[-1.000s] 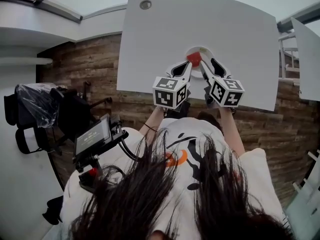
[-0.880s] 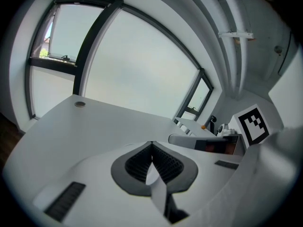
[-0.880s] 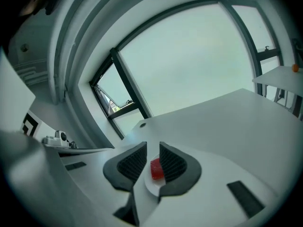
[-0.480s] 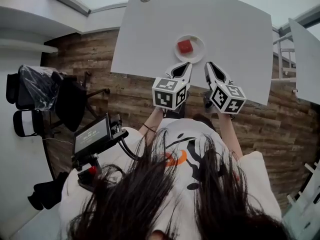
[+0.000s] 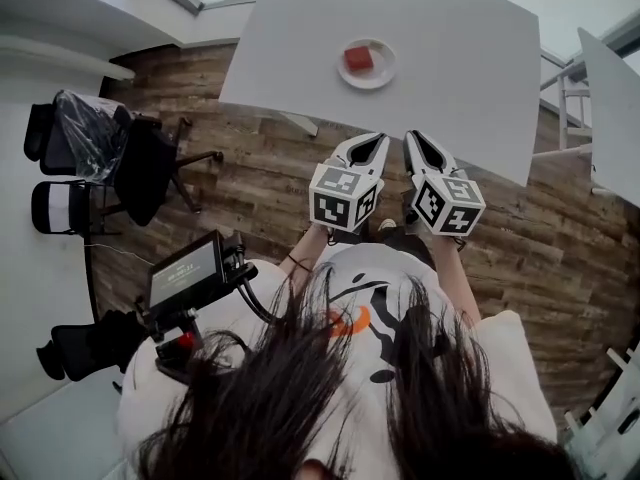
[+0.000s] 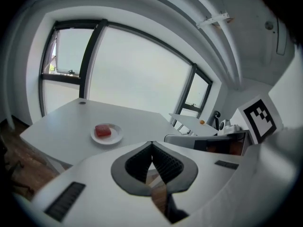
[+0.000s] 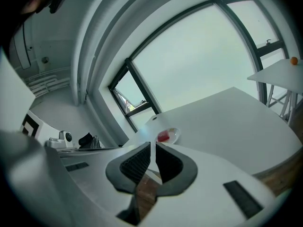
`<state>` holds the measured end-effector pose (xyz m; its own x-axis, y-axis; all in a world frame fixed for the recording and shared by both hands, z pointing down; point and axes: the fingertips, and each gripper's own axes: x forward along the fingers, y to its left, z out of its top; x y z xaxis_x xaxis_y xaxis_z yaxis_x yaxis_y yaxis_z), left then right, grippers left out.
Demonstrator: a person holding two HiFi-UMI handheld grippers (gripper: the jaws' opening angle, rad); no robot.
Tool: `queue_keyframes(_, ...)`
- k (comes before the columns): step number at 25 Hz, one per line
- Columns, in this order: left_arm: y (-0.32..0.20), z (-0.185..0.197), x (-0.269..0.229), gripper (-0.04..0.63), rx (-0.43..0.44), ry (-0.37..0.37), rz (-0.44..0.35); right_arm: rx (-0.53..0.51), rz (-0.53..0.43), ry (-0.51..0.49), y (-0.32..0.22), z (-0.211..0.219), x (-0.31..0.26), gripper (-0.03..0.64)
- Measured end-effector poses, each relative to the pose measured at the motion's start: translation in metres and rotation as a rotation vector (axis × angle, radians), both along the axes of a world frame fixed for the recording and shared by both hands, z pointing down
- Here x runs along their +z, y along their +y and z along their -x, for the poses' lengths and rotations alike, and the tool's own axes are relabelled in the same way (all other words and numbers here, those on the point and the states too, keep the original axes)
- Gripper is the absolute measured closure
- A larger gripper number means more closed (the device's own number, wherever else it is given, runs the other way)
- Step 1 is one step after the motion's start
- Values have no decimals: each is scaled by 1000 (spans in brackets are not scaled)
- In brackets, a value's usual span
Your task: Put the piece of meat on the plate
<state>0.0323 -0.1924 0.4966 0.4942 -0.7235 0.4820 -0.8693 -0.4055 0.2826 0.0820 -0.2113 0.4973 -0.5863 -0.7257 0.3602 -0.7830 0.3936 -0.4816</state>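
The left tongs [image 6: 152, 144] are closed, their ribbed pads meeting at the tips with nothing between them. The right tongs [image 7: 152, 146] are closed too, with only a thin slit between the pads, and they are just as empty. In the head view both pairs are held side by side in front of the person, over the wooden floor [image 5: 260, 178]. They point toward the table [image 5: 470, 58] but are well apart from its near edge.

Out on the table, the red piece of meat [image 5: 359, 59] lies flat in the middle of the small white plate [image 5: 385, 71]. Both gripper views show the same thing: the red block sits inside the rim, nothing overhangs, and nothing touches it. No other item can be seen on that table.

Judging by this, the job looks finished. The meat is on the plate, and neither pair of tongs grips anything or is near it. Nothing seems left to do for the task itself, beyond perhaps bringing the hands to rest. The meat sits steady enough that it should need no correction.
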Motion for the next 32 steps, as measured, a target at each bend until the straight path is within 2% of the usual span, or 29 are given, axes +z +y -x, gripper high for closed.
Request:
queue_keyframes(3,22,-5,9,589,-27,39,53,-11,15,-25,16,-5,2,574)
queue_keyframes(9,67,-2,13,589,-44,-68,55,-20,43,-11,52,-14,20,574)
queue_keyframes(15,95,13,7,589,-97,-35,57,-41,42,-23,80,-3,19,574)
queue_keyframes(20,163,45,-15,589,-102,-20,0,-42,-20,-15,139,28,-9,574)
queue_keyframes(29,170,52,-1,589,-127,-5,20,-59,-15,-8,140,32,-4,574)
queue_keyframes(32,212,74,-6,589,-128,8,8,-56,-30,3,183,53,-13,574)
